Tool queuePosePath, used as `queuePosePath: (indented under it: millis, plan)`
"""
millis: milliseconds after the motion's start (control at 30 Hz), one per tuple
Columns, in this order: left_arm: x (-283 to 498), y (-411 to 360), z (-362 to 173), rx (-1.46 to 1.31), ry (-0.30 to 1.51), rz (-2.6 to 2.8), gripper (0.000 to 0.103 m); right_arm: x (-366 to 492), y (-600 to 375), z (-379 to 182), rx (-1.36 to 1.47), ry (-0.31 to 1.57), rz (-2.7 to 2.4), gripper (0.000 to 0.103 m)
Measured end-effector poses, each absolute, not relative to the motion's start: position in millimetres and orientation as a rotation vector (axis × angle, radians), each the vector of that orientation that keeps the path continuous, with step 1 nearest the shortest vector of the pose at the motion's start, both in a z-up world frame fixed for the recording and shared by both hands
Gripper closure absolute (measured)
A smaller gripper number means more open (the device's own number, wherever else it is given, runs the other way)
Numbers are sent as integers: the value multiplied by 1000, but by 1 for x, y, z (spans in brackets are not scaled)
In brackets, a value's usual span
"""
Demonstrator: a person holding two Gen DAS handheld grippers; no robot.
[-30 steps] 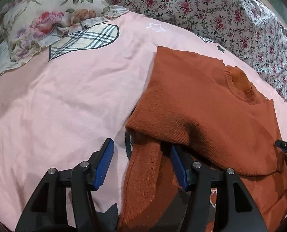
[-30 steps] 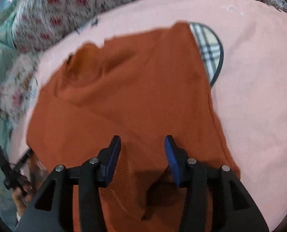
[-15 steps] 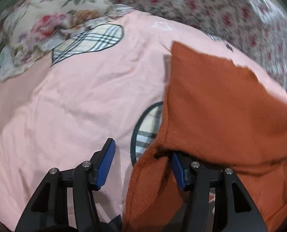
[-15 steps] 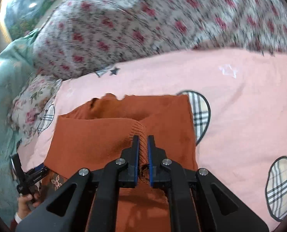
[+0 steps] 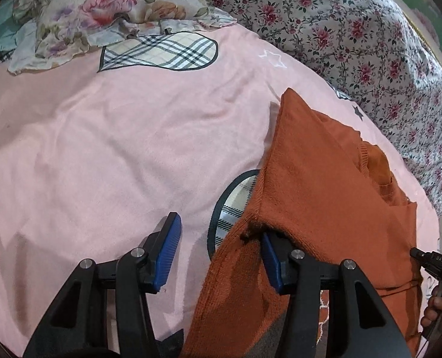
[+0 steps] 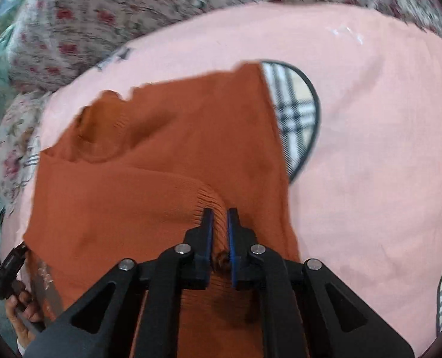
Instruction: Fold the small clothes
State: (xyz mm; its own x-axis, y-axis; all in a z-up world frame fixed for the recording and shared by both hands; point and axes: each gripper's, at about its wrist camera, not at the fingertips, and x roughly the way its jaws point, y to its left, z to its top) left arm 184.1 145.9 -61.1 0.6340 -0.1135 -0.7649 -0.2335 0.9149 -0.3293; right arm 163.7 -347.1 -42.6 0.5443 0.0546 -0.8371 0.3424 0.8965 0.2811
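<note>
A small rust-orange knit sweater (image 5: pixel 334 197) lies on a pink bedspread (image 5: pixel 116 149), its lower part folded up over its body. My left gripper (image 5: pixel 218 256) is open; its right finger is under a draped edge of the sweater, its left finger is over bare bedspread. In the right wrist view my right gripper (image 6: pixel 219 223) is shut on the ribbed edge of the sweater (image 6: pixel 149 197) and holds it up over the body. The neck opening (image 6: pixel 92 125) lies at the far left.
A floral pillow (image 5: pixel 107 9) lies at the far left and a floral quilt (image 5: pixel 355 29) along the far side. Plaid heart patches (image 6: pixel 295 113) mark the bedspread. The other hand and gripper show at the frame edges (image 6: pixel 9 271).
My right gripper has closed on the sweater's ribbed edge and drawn it up over the body. The left gripper has stayed open at the sweater's left edge.
</note>
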Motion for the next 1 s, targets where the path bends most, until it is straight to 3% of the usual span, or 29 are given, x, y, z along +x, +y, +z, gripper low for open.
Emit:
queuePosePath:
  millis: [33,167,233,267,333,633,1000]
  plan:
    - [184,146,-60,-423,893,66,50,157,-346,-34,431,969,-223,85]
    - [184,143,-61,-407,901,74,50,141,-326,-8,385,886,-208,80]
    - [185,141,-60,-395,902,83,50,146,-311,-13,379,926,-84,58]
    - [184,141,-60,-393,903,83,50,149,-306,-22,381,964,-55,54]
    - [181,141,-58,-394,919,67,50,153,-309,-42,343,1044,-115,53]
    - [138,146,-40,-357,926,-25,46,101,-327,-5,466,894,-108,53]
    - [85,122,-22,-222,928,-126,36,50,-303,6,446,880,10,50]
